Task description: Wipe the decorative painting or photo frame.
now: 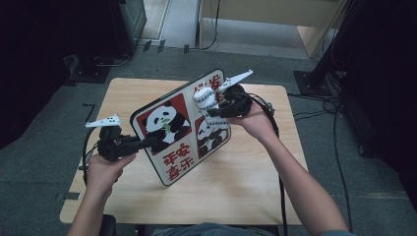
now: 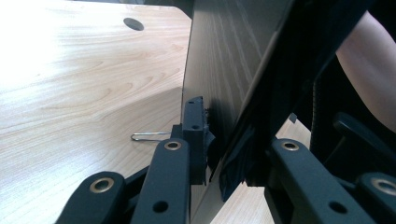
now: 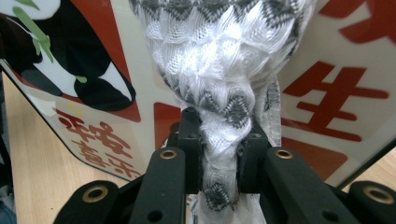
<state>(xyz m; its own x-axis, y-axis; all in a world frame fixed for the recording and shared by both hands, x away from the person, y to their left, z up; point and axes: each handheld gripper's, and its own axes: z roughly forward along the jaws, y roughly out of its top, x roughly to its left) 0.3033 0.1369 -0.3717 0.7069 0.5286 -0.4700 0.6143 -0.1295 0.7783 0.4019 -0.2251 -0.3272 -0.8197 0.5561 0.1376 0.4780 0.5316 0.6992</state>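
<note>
Panda board (image 1: 182, 132), a glossy panel printed with pandas and red Chinese characters, stands tilted on its lower edge near the middle of the wooden tabletop (image 1: 236, 187), with its printed face toward the person. The work in hand looks like wiping that face with a cloth.

To do this step well, I would keep the board steady at its left edge while the cloth is pressed flat against the print and drawn across in even strokes, so the panel neither tips nor slides on its bottom edge. The cloth should stay bunched tightly enough not to slip out, and only the fabric should meet the glossy surface, not the hard jaw tips.

The left claw (image 1: 150, 143) is closed narrow on the board's left edge; in the left gripper view its jaws (image 2: 212, 154) sit one on either side of the thin panel, pinching it. The right claw (image 1: 216, 109) is clamped on a white and grey knitted cloth (image 1: 205, 98); the right gripper view shows the twisted fabric (image 3: 224, 70) squeezed between the jaws, with the bunched end touching the upper part of the printed face.
</note>
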